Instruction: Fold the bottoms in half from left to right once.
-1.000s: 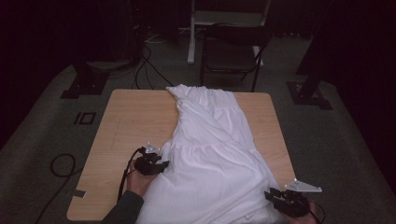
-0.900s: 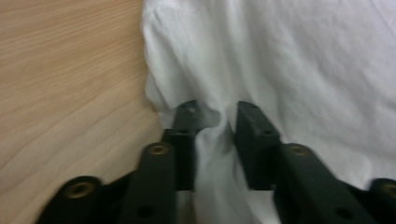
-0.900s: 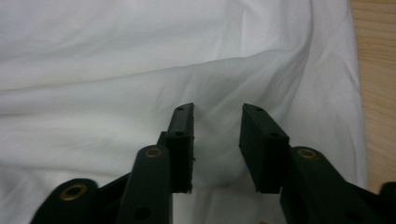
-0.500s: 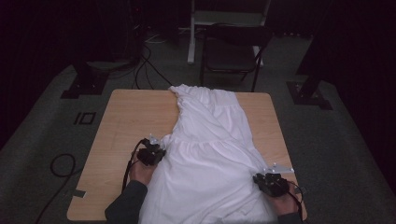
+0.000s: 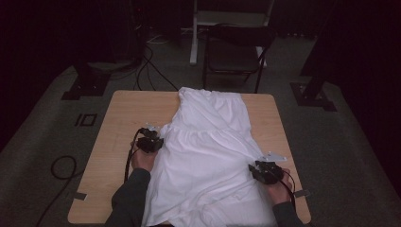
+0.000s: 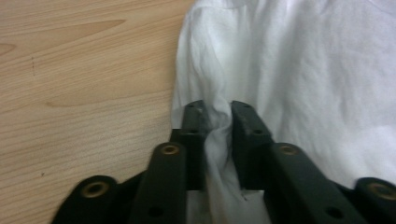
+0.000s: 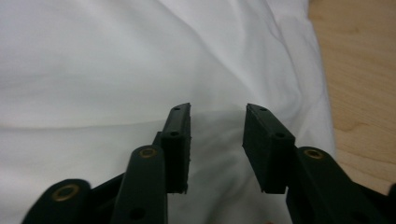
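Left gripper view: crumpled white cloth (image 6: pixel 303 70) (soft folds)

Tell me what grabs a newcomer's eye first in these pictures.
A white garment sprawls from the wooden table's far edge to the near one, bright against the dark room. At its left edge the left gripper has a fold of cloth bunched between its jaws. The right gripper hovers open over the right side.
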`<state>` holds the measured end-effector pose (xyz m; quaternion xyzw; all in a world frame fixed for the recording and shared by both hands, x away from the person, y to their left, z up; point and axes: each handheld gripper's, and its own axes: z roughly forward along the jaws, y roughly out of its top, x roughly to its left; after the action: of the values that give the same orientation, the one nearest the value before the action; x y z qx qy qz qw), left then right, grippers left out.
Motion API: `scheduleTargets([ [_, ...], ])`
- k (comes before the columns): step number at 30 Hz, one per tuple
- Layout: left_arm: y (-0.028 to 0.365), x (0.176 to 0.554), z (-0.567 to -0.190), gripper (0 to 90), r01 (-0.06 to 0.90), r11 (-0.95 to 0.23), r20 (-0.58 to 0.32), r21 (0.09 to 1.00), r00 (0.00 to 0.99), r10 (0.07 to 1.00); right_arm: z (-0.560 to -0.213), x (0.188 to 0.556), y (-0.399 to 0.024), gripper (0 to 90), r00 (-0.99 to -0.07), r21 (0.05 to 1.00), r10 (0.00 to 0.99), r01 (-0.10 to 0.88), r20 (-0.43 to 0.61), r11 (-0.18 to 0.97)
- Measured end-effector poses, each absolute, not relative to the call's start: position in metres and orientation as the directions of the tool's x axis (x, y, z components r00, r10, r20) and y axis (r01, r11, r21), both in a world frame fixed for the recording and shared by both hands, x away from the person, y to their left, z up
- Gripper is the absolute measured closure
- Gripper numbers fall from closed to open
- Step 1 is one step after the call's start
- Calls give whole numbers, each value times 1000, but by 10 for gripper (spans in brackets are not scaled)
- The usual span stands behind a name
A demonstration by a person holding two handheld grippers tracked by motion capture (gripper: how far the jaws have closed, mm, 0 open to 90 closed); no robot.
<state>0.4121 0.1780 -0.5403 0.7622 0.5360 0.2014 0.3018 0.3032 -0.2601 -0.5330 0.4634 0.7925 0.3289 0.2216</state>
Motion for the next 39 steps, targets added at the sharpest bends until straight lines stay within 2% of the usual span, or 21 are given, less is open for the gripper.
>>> scheduleTargets([
  [3,183,398,-532,654,669,-228,-35,707,356,934,-522,268,-261,585,-498,769,867,545,-24,335],
  [8,188,381,-523,605,651,-233,-42,723,378,925,-525,232,-256,571,-584,772,811,529,29,353],
  [12,188,375,-526,580,656,-246,-38,713,388,921,-533,224,-246,529,-637,757,769,523,41,392],
  [14,188,373,-530,565,665,-243,-46,707,386,921,-542,226,-234,478,-670,727,740,535,57,429],
  [15,188,373,-532,561,669,-241,-50,703,385,922,-545,227,-230,480,-679,712,732,544,62,444],
  [17,187,373,-536,552,676,-247,-50,694,387,921,-550,227,-225,573,-689,691,724,543,42,477],
  [18,186,373,-537,549,677,-255,-47,691,393,918,-549,226,-224,676,-692,692,722,529,18,490],
  [20,184,372,-538,540,677,-258,-43,689,395,918,-544,224,-230,806,-685,697,728,530,15,484],
  [22,183,371,-538,532,675,-263,-41,689,398,916,-537,221,-240,855,-666,710,746,533,16,460],
  [24,183,370,-538,530,673,-262,-41,691,398,916,-533,219,-247,858,-659,718,752,534,22,446],
  [31,182,370,-538,502,672,-259,-39,693,394,918,-501,189,-314,869,-582,765,813,533,20,363],
  [36,184,371,-538,486,675,-259,-34,691,389,921,-506,183,-339,868,-625,664,779,605,54,440],
  [37,184,371,-538,483,675,-258,-36,691,389,921,-507,184,-339,849,-635,657,770,608,64,447],
  [39,183,371,-538,476,675,-259,-35,691,390,920,-508,190,-337,678,-619,684,782,604,78,410],
])
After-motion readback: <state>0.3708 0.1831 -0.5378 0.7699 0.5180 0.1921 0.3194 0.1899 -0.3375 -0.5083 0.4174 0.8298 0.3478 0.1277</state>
